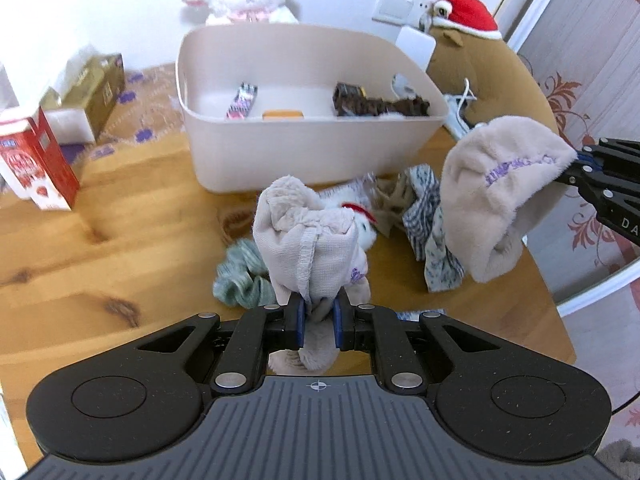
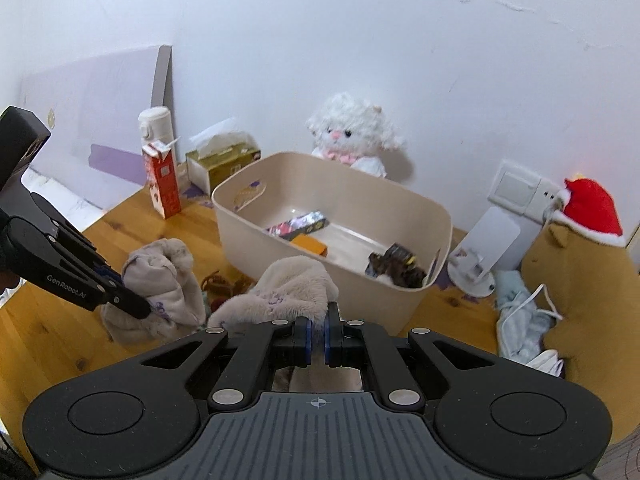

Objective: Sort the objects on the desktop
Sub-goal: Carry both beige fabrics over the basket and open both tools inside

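Left gripper (image 1: 319, 312) jaws clamped on beige sock (image 1: 308, 236) — right gripper (image 2: 317, 334) likewise, fuzzy sock (image 2: 280, 296)

Open top on the beige bin (image 1: 304, 152), floor partly bare between a striped packet (image 1: 242, 101), an orange block (image 1: 283, 114) and a dark bundle (image 1: 376, 105). Approach crowded by loose socks (image 1: 424, 216) against its front wall. Flanked by a red carton (image 1: 38, 160) and brown plush (image 2: 580, 292).

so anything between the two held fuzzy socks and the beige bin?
Nothing visible blocks either. The left hand-held gripper holds one beige sock, the right hand-held gripper the other sock. Only the low sock pile lies before the open bin.
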`<state>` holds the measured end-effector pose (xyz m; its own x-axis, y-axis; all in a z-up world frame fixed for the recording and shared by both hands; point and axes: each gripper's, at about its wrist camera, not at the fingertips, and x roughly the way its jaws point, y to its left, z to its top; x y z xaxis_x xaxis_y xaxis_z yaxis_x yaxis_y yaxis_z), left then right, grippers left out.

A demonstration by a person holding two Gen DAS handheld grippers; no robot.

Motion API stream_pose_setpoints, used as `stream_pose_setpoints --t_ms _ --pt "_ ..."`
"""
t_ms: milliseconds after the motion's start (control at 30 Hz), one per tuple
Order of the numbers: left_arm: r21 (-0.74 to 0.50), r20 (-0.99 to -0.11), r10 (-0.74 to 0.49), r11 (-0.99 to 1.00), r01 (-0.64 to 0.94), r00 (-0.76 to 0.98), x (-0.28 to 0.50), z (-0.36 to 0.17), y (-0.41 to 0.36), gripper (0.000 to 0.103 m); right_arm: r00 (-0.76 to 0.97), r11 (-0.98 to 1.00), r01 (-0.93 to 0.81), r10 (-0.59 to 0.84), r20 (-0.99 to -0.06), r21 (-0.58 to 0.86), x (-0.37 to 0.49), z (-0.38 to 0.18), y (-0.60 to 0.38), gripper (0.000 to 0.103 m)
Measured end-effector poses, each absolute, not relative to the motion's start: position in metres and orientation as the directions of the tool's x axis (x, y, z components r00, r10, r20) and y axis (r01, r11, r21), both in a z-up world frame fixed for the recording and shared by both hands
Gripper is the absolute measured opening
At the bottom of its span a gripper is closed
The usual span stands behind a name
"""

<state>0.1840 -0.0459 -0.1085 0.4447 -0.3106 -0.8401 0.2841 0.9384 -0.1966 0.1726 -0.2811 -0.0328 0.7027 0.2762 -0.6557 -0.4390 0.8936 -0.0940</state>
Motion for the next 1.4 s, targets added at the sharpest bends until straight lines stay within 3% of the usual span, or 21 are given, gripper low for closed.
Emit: stream_pose_setpoints --t_ms 767,1400 --pt "-0.086 -0.764 -0.275 0.94 0.331 0.584 0.246 -0.044 -0.05 0.013 0.818 0.893 -0.383 0.21 -0.535 -0.235 0.212 0.023 -0.302 0.006" --pt "-0.018 -0.767 -0.24 0.935 0.353 0.595 0.318 -0.05 -0.084 0.013 0.839 0.913 -0.337 0.181 -0.512 -0.229 0.291 0.018 -0.305 0.006"
